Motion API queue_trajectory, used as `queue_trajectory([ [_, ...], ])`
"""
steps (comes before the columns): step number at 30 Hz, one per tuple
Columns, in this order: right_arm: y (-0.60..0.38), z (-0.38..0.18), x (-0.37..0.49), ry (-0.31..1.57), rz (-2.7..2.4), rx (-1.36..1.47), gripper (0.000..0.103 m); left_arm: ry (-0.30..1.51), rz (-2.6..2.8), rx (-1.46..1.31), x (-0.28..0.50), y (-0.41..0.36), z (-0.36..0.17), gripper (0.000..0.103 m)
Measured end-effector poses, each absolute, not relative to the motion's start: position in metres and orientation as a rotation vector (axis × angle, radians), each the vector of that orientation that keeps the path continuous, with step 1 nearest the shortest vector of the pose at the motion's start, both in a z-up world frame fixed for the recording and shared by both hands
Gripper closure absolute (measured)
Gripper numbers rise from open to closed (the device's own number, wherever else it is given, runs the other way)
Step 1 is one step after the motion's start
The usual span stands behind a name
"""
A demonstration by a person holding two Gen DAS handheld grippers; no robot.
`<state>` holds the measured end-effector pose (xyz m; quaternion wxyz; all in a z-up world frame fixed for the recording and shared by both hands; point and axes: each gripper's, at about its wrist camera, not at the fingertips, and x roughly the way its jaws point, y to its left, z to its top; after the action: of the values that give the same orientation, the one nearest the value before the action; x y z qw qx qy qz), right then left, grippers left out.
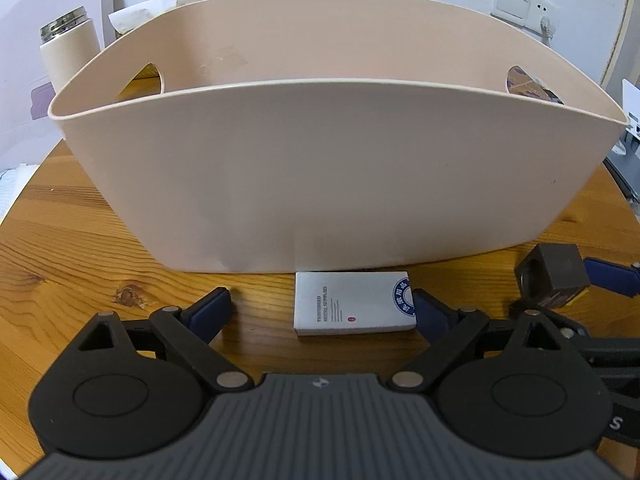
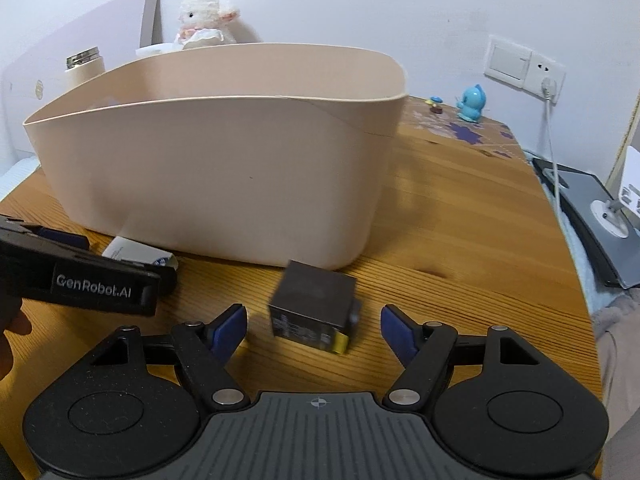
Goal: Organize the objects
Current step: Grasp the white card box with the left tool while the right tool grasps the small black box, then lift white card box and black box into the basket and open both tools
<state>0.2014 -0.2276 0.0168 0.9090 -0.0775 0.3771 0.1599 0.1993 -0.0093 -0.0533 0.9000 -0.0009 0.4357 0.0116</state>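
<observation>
You look to be at the very start: the beige basket (image 1: 320, 168) stands on the wooden table (image 1: 60, 248), and what shows of its inside, the far wall and the handle cut-outs, is bare, though its floor is hidden behind the near wall, so you cannot say it is empty. Two things wait outside it. The white box (image 1: 352, 304) lies flat just in front of the basket's near wall, at or almost at its foot, and your left gripper (image 1: 322, 308) is spread wide around it, the right pad close to the box's end, the left pad well clear, pinching nothing. The dark cube-shaped box (image 2: 314, 304) sits to the right of the white one, tilted on an edge by the look of it, near the basket's right corner; your right gripper (image 2: 314, 330) is likewise spread open on either side of it, not yet touching. So both picks and both drops are left, as I judge it. For room: the basket wall rises tall straight ahead, so you will have to lift well up before going forward over the rim. The two tools are close side by side, so mind them fouling each other. To the right the table is open up to its edge, beyond which a grey stand (image 2: 592, 216) sits; on the far left a flask (image 1: 68, 52) stands behind the basket.
</observation>
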Motion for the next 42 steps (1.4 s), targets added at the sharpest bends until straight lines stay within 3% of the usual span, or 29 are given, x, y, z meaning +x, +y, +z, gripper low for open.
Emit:
queue_trajectory([
  [7, -0.22, 0.013, 0.208, 0.796, 0.314, -0.093, 0.028, 0.887, 0.006, 0.007, 0.194, -0.001, -0.046, 0.026],
  [11, -0.217, 0.011, 0.206, 0.79, 0.279, -0.096, 0.046, 0.881, 0.008, 0.001, 0.194, 0.008, -0.043, 0.042],
  [14, -0.216, 0.012, 0.206, 0.79, 0.274, -0.089, 0.062, 0.878, -0.006, -0.001, 0.193, 0.009, -0.043, 0.042],
  [27, -0.21, 0.022, 0.187, 0.755, 0.29, -0.115, 0.062, 0.859, -0.025, -0.019, 0.176, 0.018, -0.039, 0.043],
  [42, -0.22, 0.099, 0.15, 0.541, 0.287, -0.079, 0.061, 0.683, -0.008, 0.033, 0.136, 0.041, 0.037, 0.042],
])
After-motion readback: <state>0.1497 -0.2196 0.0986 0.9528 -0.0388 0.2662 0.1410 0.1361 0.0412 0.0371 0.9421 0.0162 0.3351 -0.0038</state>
